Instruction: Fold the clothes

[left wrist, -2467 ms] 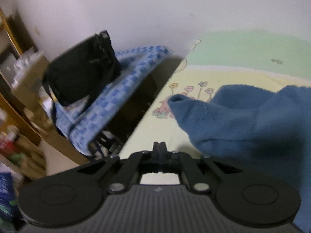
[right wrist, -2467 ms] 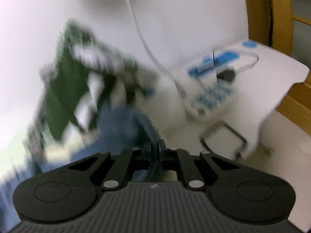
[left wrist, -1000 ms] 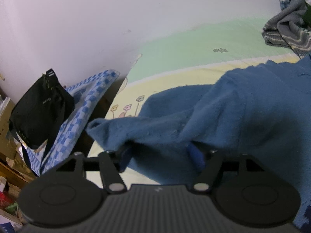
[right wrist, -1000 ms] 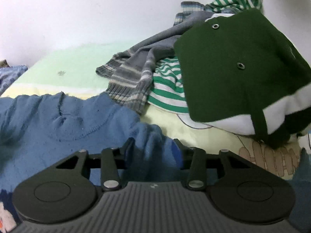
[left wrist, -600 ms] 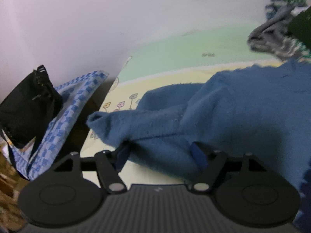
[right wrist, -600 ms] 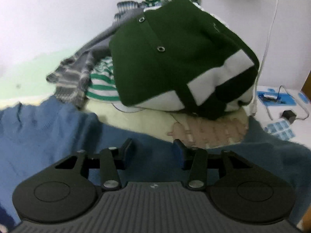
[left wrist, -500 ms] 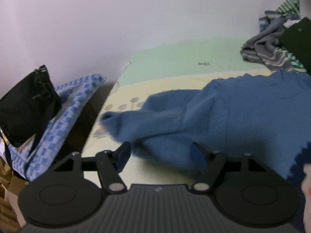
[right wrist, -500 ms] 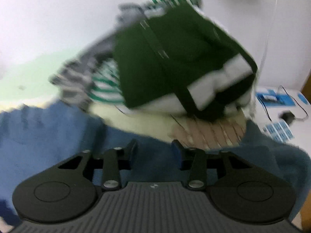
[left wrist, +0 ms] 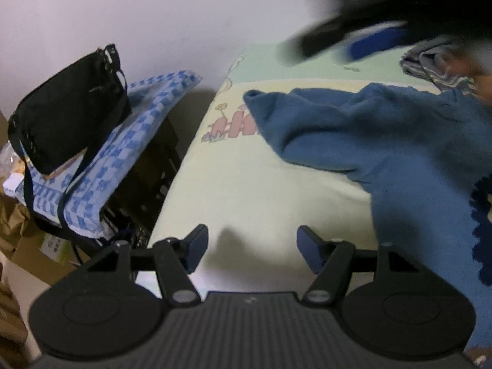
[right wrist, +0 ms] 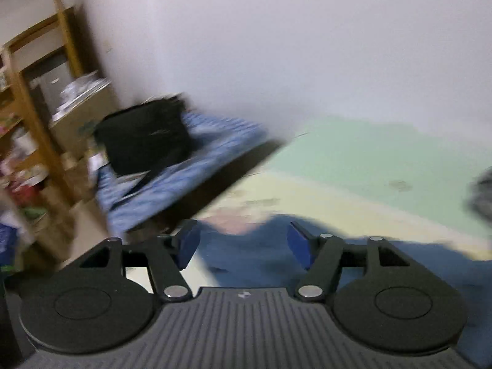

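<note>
Both claws have pulled back off the blue sweater [left wrist: 384, 135] since half a second ago, and our right gripper [right wrist: 243, 243] has swung left toward the black bag [right wrist: 144, 132]. We see our left gripper [left wrist: 252, 247] spread wide over bare yellow sheet [left wrist: 246, 190], holding nothing. Our right gripper also stands wide open and empty, the sweater's blurred edge just beyond its fingertips. The sweater lies spread on the bed's right side, sleeve pointing far left.

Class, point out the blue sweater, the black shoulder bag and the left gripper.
blue sweater [left wrist: 384, 141], left wrist view, on its body.
black shoulder bag [left wrist: 67, 113], left wrist view, on its front panel.
left gripper [left wrist: 252, 246], left wrist view, between its open fingertips.
</note>
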A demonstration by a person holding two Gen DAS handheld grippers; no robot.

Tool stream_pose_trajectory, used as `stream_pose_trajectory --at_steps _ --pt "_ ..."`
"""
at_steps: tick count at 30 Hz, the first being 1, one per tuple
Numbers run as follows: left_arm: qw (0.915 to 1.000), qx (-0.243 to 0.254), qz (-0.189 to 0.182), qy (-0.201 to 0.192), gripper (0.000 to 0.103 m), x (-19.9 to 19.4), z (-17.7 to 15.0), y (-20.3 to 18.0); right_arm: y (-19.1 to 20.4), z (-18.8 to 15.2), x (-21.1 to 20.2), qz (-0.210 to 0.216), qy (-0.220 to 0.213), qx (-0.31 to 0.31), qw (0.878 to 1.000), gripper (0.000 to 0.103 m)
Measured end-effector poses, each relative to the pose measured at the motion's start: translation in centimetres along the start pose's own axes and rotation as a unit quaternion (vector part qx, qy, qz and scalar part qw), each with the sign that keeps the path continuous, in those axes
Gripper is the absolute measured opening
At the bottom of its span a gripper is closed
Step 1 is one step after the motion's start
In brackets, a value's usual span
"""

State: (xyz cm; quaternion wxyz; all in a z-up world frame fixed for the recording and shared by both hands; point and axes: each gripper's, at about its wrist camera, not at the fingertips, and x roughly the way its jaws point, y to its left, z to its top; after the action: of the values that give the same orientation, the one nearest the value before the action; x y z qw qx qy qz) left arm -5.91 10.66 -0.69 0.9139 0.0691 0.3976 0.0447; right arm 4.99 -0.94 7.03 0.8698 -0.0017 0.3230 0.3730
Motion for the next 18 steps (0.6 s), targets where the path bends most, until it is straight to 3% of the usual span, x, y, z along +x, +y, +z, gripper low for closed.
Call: stream_pose_trajectory --at_steps 1,4,5,6,7,9,12,15,18 --pt "1.0 0.004 -0.002 0.001 0.07 -0.1 -0.4 0.1 1.5 0.0 1.4 0.004 0.009 -0.02 1.0 0.066" --pt "0.9999 0.014 -0.008 0.005 0.07 -0.3 -1.4 0.2 5.1 -1.3 5.4 -0.037 0.03 -0.111 0.993 0.063" --pt "0.9998 0.019 -0.007 0.003 0.07 -0.4 -1.7 0.4 5.7 -1.8 6.5 -0.067 0.038 -0.137 0.988 0.051" --pt "0.9997 0.024 -0.007 0.0 0.07 -0.6 -2.0 0.6 6.0 -2.4 7.3 -0.092 0.046 -0.157 0.982 0.021" --pt "0.9995 0.03 -0.004 -0.006 0.07 -0.8 -2.2 0.8 5.2 -2.6 7.2 -0.101 0.047 -0.148 0.983 0.015" --pt "0.9991 0.037 -0.006 -0.02 0.07 -1.1 -2.2 1.2 2.3 -2.3 5.1 -0.077 0.034 -0.07 0.994 0.014" --pt "0.9977 0.039 -0.037 -0.04 0.072 -1.0 -0.8 1.7 -2.1 -2.6 -0.8 -0.079 -0.007 0.023 0.997 0.011" --pt "0.9949 0.041 -0.069 -0.061 0.077 -0.8 0.6 2.1 -6.3 -3.5 -7.4 -0.097 -0.049 0.106 0.988 0.011" --pt "0.9907 0.038 -0.109 -0.072 0.081 -0.4 2.3 2.4 -9.5 -7.0 -13.0 -0.157 -0.039 0.159 0.974 0.011"
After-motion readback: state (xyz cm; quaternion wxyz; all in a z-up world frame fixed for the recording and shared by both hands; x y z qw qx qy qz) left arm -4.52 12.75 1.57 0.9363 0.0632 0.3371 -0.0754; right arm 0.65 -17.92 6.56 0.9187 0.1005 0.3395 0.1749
